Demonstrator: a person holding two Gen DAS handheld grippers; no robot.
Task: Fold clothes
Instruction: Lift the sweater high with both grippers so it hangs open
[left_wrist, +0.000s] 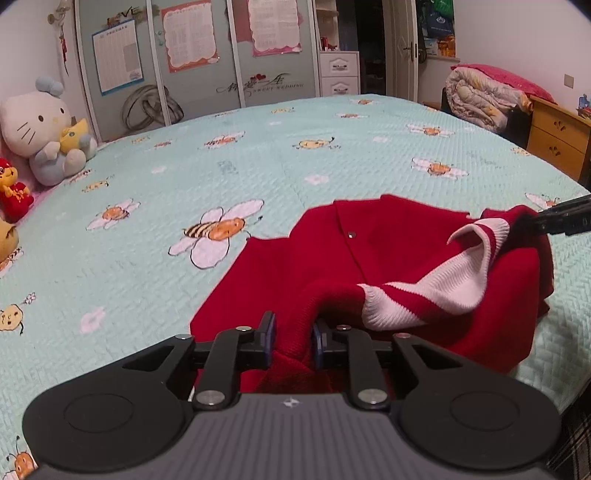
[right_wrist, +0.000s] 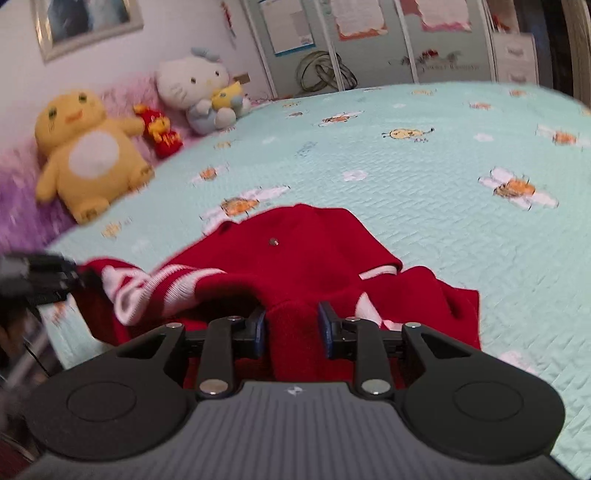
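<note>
The red jacket (left_wrist: 388, 266) lies on the bed (left_wrist: 258, 155), on its light green cover with printed bees, near the front edge, and its body spreads away from both cameras. A fold of its red cloth rises between the jaws of the left gripper (left_wrist: 293, 341); the blue pads are a little apart, and the cloth fills the gap and touches both, so this gripper is clamped on the jacket. In the right wrist view the right gripper (right_wrist: 291, 330) also has red cloth between its jaws, but they stand wider, and I cannot tell if both pads press on the cloth or only stand beside it. The striped red and white collar (left_wrist: 436, 284) hangs slack between the two grippers. The left wrist view shows the tip of the right gripper at the far right edge, touching a corner of the jacket, and also a rolled quilt (left_wrist: 476, 99) and a wooden drawer cabinet (left_wrist: 554, 136) behind the bed. The right wrist view is partly blurred; it shows the left gripper as a dark shape at the left edge beside the collar, and a yellow plush toy (right_wrist: 88, 155) that the other view does not show clearly. The white cat plush (left_wrist: 40, 125) and a small red doll (left_wrist: 13, 192) at the head of the bed appear in both views.
</note>
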